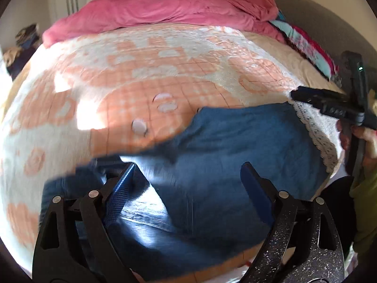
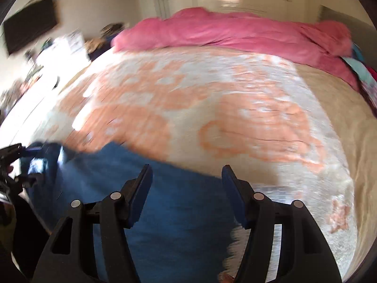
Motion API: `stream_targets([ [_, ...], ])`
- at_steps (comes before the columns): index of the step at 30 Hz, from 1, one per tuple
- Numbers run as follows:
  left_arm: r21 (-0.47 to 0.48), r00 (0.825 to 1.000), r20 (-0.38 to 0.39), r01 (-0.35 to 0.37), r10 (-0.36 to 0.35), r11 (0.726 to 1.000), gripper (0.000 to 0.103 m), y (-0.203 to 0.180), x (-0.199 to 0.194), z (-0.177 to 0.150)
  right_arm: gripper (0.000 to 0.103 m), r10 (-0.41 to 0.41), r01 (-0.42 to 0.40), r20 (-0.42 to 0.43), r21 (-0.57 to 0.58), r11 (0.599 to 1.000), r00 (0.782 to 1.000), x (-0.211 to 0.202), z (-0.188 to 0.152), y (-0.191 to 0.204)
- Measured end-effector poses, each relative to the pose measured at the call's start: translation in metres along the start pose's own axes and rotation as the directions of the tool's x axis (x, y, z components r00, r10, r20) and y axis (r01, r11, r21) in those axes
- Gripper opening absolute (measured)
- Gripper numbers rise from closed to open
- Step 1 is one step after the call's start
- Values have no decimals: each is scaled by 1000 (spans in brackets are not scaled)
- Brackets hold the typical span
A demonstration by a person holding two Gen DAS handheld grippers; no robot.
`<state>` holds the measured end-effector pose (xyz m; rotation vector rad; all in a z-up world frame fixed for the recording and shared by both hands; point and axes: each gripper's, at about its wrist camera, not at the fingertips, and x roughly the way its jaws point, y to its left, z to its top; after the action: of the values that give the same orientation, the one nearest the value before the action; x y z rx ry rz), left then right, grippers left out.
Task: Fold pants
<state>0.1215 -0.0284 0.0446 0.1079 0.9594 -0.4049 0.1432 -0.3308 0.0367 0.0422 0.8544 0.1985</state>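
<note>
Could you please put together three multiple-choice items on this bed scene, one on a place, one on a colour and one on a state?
1. Where do the blue jeans lie?
A. on the peach and white patterned blanket
B. on the floor
C. on the pink duvet

2. What colour is the bunched duvet at the far side of the bed?
A. green
B. pink
C. grey

3. How does the left gripper stand?
A. shut on the jeans
B. shut on the blanket
C. open above the jeans

Answers:
1 A, the denim spreads over the patterned blanket.
2 B, it is plainly pink in both views.
3 C, its jaws stand wide apart with nothing pinched.
</note>
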Motion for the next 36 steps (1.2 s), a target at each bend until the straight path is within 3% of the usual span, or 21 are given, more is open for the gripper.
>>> stream_targets([
  [3, 35, 998, -62, 3, -1, 999, 82, -3, 13, 27, 60, -51, 47, 32, 135, 990, 998, -9, -13, -50],
  [5, 40, 1000, 4, -15, 14, 999, 82, 1, -1, 30, 60, -73, 67, 21, 202, 977, 997, -9, -24, -74],
  [7, 46, 999, 12, -49, 49, 998, 86, 10, -8, 17, 60, -59, 57, 0, 253, 966, 998, -6, -37, -91],
  [10, -87, 998, -9, -63, 62, 994, 87, 43, -9, -12, 60, -86, 87, -14, 230, 969, 996, -4, -42, -90],
  [13, -221, 995, -78, -81, 65, 972, 87, 77, 1, -59, 60, -78, 81, -22, 203, 976, 997, 0, -39, -81],
  [15, -268, 999, -51, -31, 18, 963, 84, 91, 8, -81, 60, -64, 66, -15, 192, 979, 998, 0, -37, -75],
  [18, -253, 999, -12, -44, 42, 966, 84, 83, -6, -70, 60, -77, 78, -14, 186, 979, 997, 0, -37, -73],
  [21, -282, 999, 40, 17, -6, 959, 84, 76, -25, -58, 60, -78, 75, 6, 211, 975, 997, -7, -39, -80],
  [23, -234, 994, 100, 55, -33, 971, 86, 60, -38, -38, 60, -98, 92, 15, 215, 972, 995, -10, -41, -86],
  [25, -159, 992, 127, 42, -22, 986, 91, 41, -41, -15, 60, -109, 103, 13, 235, 966, 994, -10, -42, -93],
  [28, -85, 995, 93, 54, -46, 995, 92, 18, -17, 22, 60, -57, 49, 20, 276, 960, 998, -10, -43, -101],
  [30, -69, 997, 27, 78, -77, 995, 92, 10, 12, 40, 60, -40, 34, 17, 276, 961, 999, -9, -44, -102],
  [34, -26, 993, -92, 71, -73, 997, 92, 2, 74, 54, 60, -19, 25, -24, 254, 967, 1000, 3, -45, -105],
  [36, -56, 990, -99, 92, -97, 994, 91, 9, 93, 53, 60, -4, 13, -38, 246, 969, 999, 10, -43, -108],
])
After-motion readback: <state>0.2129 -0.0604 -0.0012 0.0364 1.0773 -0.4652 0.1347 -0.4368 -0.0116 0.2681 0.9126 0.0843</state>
